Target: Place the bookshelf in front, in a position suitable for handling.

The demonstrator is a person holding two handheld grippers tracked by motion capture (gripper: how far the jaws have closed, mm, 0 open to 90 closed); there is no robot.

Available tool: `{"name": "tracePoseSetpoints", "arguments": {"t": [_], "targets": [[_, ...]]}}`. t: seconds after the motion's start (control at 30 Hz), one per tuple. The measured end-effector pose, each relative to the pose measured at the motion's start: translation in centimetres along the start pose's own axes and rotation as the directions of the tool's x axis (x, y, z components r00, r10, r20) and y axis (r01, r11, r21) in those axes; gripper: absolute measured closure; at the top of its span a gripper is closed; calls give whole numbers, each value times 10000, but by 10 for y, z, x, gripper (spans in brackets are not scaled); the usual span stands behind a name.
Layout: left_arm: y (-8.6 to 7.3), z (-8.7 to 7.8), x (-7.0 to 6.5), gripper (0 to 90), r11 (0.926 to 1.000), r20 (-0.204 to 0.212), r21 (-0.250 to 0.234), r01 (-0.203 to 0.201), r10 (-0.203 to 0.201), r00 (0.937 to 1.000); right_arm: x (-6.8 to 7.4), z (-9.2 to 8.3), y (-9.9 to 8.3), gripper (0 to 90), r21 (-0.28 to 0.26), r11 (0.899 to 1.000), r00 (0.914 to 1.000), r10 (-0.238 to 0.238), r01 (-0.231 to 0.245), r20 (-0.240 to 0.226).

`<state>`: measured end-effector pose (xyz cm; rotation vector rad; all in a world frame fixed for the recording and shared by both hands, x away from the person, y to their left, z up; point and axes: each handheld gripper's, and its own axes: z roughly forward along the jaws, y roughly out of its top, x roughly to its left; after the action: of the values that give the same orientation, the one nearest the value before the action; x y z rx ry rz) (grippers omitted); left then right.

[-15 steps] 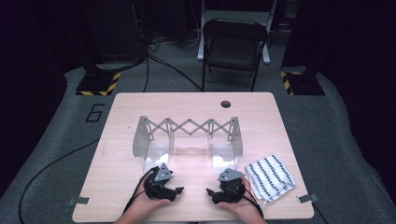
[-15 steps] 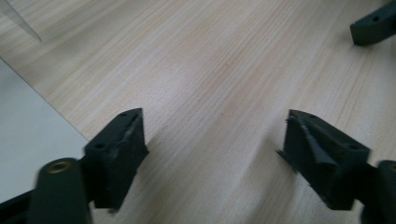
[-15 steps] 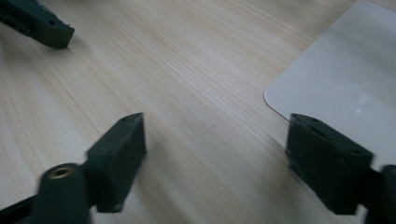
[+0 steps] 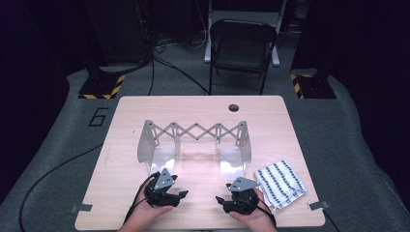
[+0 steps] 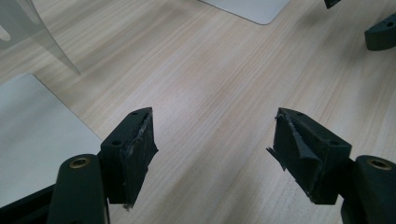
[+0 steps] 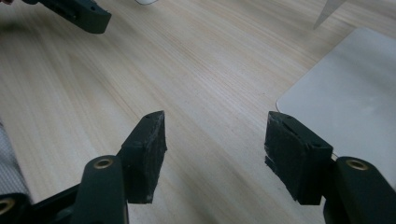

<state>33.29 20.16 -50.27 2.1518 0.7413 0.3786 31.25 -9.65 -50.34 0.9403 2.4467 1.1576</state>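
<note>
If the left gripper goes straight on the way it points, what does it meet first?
Probably the right gripper: the left gripper points across at it over bare table, both with open jaws. Depth is unclear, so it might pass just beside.

The right hand (image 4: 252, 212) overlaps the striped cloth's (image 4: 283, 183) near corner; both forearms leave the bottom edge.

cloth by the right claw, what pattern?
White folded cloth with rows of small dark marks, like dotted stripes; the high view shows it best.

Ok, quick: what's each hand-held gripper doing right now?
Left hand-held gripper: open, holding nothing, over bare table.
Right hand-held gripper: open, holding nothing.
</note>
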Motion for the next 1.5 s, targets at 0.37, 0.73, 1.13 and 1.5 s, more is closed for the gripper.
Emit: {"name": "tracePoseSetpoints", "arguments": {"t": [0.37,0.73,1.13,1.5], "targets": [[6,0,1,311,9999,256,52,153,-154,9996,-5,-17,-4,416,151,9999,10000,-2,3,-49],[14,3,-1,336,9997,415,-113,231,-226,9989,-29,-66,-19,443,-426,9932,9938,1090,-1079,230],[22,12,2,338,9993,669,-152,340,-329,9972,-77,-92,-55,340,-999,9584,9338,2834,-2674,2185],[23,14,0,338,9999,774,-37,109,-105,9969,-101,-91,-66,219,-1081,9600,8844,2800,-2583,3735]]}}
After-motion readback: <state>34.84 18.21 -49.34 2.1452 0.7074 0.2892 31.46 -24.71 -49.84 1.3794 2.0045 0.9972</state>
